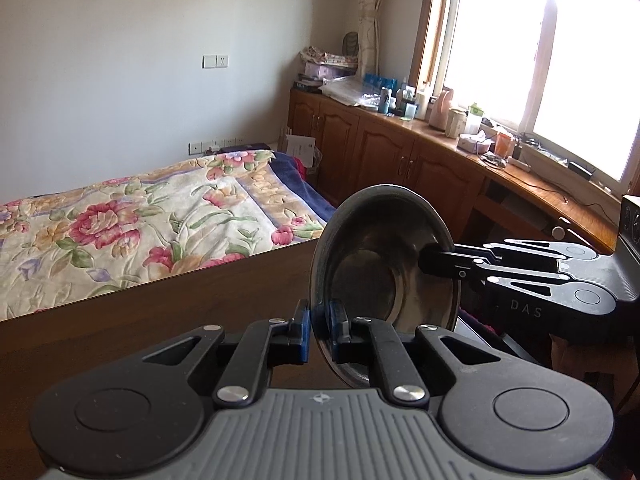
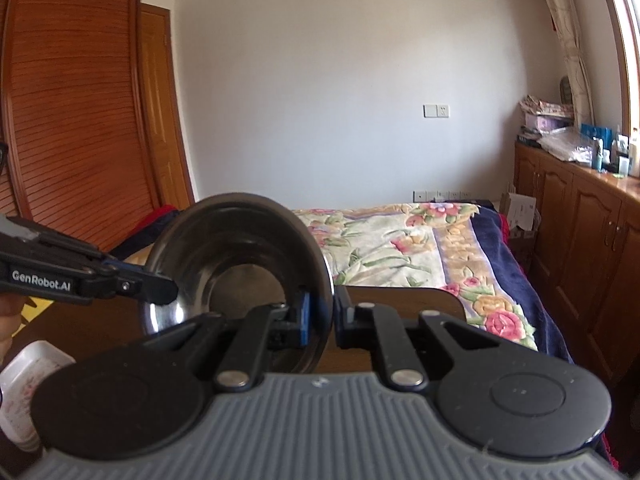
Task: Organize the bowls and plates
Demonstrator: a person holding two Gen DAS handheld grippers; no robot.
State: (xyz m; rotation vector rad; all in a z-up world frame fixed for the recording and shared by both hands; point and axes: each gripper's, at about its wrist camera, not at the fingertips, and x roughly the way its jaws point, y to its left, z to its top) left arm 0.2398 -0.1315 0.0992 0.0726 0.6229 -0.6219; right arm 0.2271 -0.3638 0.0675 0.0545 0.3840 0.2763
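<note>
My L wrist cam sits right behind its fingers, looking over the table (image 1: 120,320) toward bed (image 1: 140,216) and window (image 1: 540,60). R wrist cam, same close setup, faces bed (image 2: 400,240) and back wall (image 2: 340,80). Both share the steel bowl (image 1: 384,264), seen close up.

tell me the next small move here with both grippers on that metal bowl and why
Probably open one gripper, likely the left gripper, so the bowl passes to a single hand. The metal bowl is held tilted on edge above the wooden table, its rim pinched by both the left gripper and the right gripper. Carrying it two-handed makes setting it down awkward.
</note>
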